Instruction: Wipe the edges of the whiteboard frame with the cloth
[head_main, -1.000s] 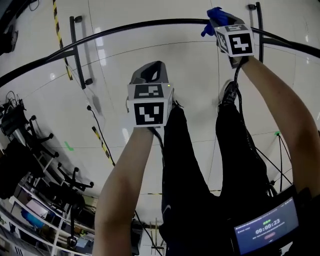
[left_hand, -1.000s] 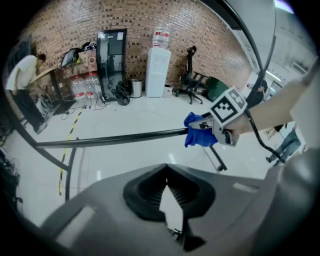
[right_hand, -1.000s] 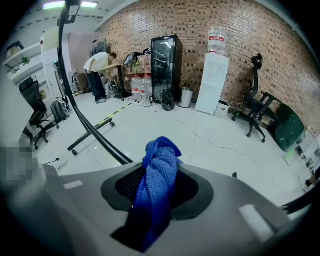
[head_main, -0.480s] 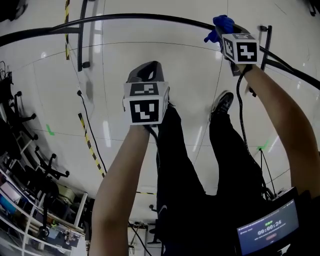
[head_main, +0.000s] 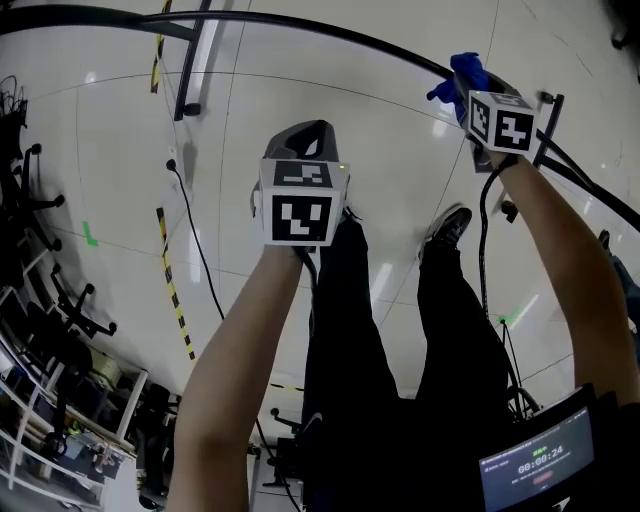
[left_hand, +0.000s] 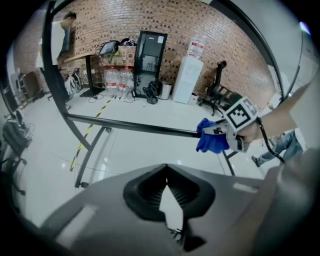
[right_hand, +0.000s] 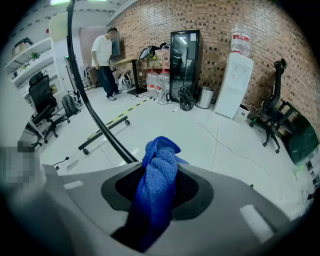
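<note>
At one o'clock the right gripper (head_main: 468, 88) clamps the blue cloth (right_hand: 159, 175) at the black frame rail (head_main: 330, 32). Best to press it on firmly and slide along. The left gripper (head_main: 300, 145) hangs closed and empty.

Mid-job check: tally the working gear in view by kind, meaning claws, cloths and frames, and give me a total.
Grey handheld claws: 2 (left claw, right claw)
Blue terry cloth: 1
Black metal whiteboard frame: 1
Total: 4
</note>
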